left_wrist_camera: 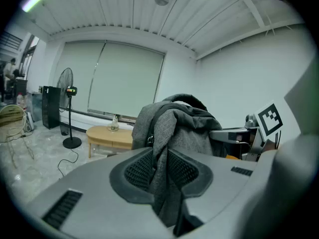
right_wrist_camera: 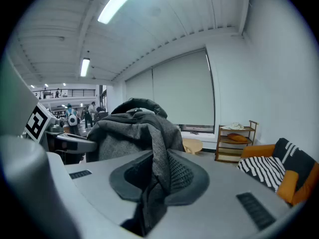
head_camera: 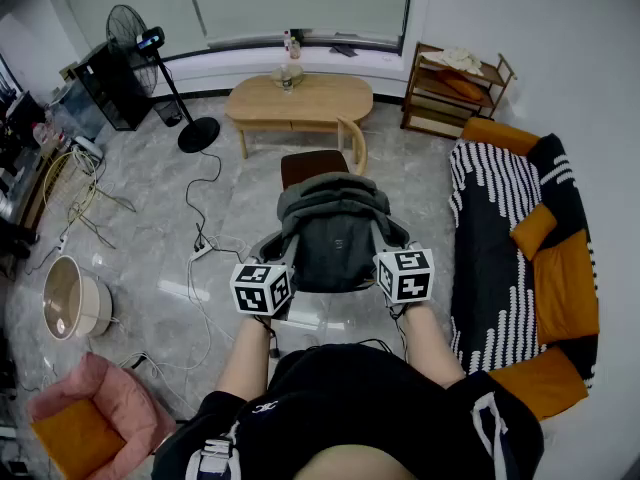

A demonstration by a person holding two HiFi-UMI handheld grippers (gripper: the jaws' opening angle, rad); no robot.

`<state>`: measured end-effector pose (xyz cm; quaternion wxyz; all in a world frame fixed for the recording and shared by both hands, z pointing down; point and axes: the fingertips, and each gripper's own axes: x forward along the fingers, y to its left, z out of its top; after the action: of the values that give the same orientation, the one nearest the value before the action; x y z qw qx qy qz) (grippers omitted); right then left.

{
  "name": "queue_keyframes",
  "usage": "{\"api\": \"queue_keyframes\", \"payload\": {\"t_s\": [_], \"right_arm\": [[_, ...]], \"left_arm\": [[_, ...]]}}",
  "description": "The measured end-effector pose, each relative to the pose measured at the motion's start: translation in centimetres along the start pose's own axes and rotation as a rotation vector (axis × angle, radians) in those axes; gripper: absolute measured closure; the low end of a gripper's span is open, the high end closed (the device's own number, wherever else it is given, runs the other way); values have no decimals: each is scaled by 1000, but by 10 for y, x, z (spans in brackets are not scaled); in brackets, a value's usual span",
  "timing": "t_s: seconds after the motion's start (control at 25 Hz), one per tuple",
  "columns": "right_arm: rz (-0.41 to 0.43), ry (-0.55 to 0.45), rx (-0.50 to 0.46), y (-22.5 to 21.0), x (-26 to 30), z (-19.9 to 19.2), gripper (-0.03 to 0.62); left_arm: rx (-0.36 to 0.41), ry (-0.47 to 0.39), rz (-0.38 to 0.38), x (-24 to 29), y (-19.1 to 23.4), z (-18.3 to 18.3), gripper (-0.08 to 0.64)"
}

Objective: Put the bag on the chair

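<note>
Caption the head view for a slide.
Grey bag gripped by left gripper and right gripper, chair just beyond.

left gripper [left_wrist_camera: 160, 171]: grey, white marker cube [head_camera: 262, 288] | right gripper [right_wrist_camera: 155, 176]: same | top [head_camera: 350, 408]: black

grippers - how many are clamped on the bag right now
2. The left gripper pinches grey fabric on the left side of the bag; the right gripper pinches fabric on its right side. No other grippers show.

Bag [head_camera: 335, 238] before chair [head_camera: 312, 164] — table [head_camera: 300, 100] behind.
</note>
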<state>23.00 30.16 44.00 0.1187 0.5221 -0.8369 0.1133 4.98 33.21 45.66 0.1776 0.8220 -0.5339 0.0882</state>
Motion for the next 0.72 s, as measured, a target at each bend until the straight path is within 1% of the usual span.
{"api": "queue_keyframes", "payload": {"t_s": [0.16, 0.32, 0.52, 0.6, 0.72], "right_arm": [[-18, 18, 18, -6, -14, -9, 517], [-10, 6, 23, -3, -17, -6, 516], [5, -10, 52, 0, -8, 0, 508], [12, -16, 46, 5, -4, 3, 506], [22, -23, 26, 24, 7, 8, 506]], "left_arm": [[22, 33, -2, -4, -14, -8, 466], [35, 29, -6, -10, -15, -4, 466], [51, 10, 5, -11, -7, 5, 466], [56, 8, 13, -13, -1, 6, 466], [60, 3, 20, -21, 18, 7, 467]]}}
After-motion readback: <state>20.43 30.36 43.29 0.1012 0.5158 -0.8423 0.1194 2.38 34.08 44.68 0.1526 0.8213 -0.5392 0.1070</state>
